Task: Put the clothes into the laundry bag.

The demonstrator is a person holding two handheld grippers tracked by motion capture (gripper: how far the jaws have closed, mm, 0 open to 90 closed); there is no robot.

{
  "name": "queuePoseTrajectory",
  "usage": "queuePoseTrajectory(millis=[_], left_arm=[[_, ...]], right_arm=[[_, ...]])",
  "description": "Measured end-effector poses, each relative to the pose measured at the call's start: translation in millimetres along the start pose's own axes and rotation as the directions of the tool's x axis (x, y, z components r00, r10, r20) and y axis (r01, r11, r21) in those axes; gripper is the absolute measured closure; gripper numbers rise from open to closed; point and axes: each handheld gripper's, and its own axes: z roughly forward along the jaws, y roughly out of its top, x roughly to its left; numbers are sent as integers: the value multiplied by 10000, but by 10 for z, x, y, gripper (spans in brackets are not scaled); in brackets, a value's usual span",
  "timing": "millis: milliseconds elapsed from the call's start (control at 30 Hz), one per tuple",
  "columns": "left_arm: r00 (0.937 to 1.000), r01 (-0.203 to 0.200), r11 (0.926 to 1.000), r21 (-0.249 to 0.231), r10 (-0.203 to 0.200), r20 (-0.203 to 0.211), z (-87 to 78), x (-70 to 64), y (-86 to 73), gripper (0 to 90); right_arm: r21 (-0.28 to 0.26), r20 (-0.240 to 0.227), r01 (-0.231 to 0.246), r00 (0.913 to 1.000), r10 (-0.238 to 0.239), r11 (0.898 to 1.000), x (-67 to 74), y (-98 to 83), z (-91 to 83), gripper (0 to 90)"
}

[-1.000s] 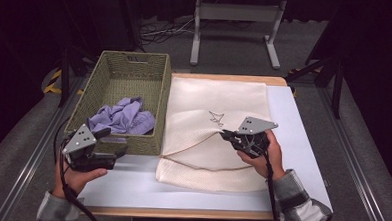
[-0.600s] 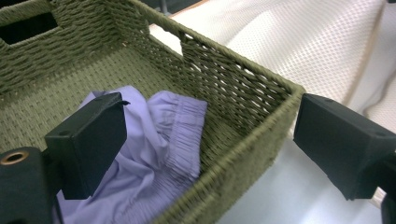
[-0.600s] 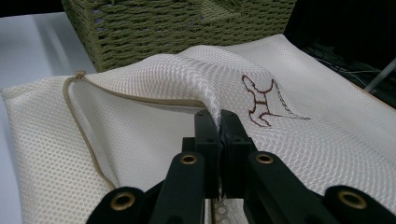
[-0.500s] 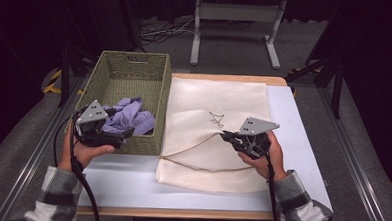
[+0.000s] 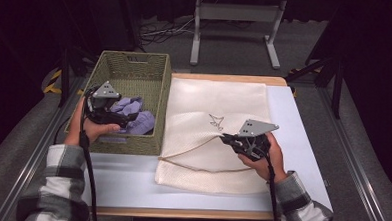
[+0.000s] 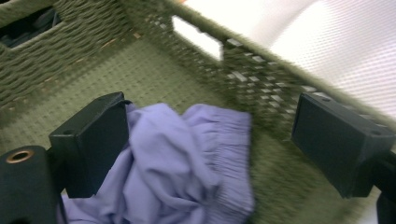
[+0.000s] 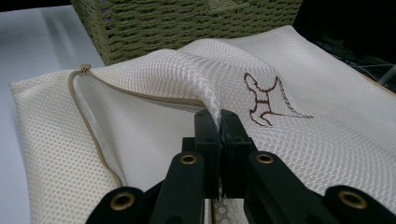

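Beside the green woven basket (image 5: 129,105) on the worktop (image 5: 303,140) lies the cream mesh bag (image 5: 218,136), its upper edge pinched and lifted by the closed right tongs (image 5: 226,138). The left tongs (image 5: 128,118) gape wide inside the basket, straddling the purple cloth (image 6: 177,172) without gripping it, basket wall close beside one jaw.

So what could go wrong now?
The right gripper pinches only a thin fold of the mesh bag, so the fabric could slip out and the opening fall shut.

The left gripper is open around the purple cloth close to the basket wall, so one side might snag the weave.
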Motion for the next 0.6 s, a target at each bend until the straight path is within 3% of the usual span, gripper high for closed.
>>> queuePoseTrajectory(millis=[67,133,233,333,433,600], left_arm=[[10000,-12,9999,117,11,67,36,30,13,120],[9999,-32,9997,252,35,-131,95,79,21,124],[9997,249,9980,574,-249,-19,189,191,1,133],[9999,127,9968,784,-123,-61,237,225,10,140],[10000,23,9887,1501,-14,-63,359,277,-2,129],[9999,-103,9737,2275,85,86,484,335,-30,155]], right_arm=[[15,-15,-1,10000,1,10000,2,-2,3,879],[37,-59,-5,10000,6,10000,1,-6,7,879],[62,-153,-60,9999,61,10000,-7,-18,13,877],[101,-186,-59,9998,61,9999,-6,-19,18,877],[55,-178,-85,9998,86,9999,-15,-11,19,878],[-170,-92,-136,9999,134,9998,-44,35,-3,878]])
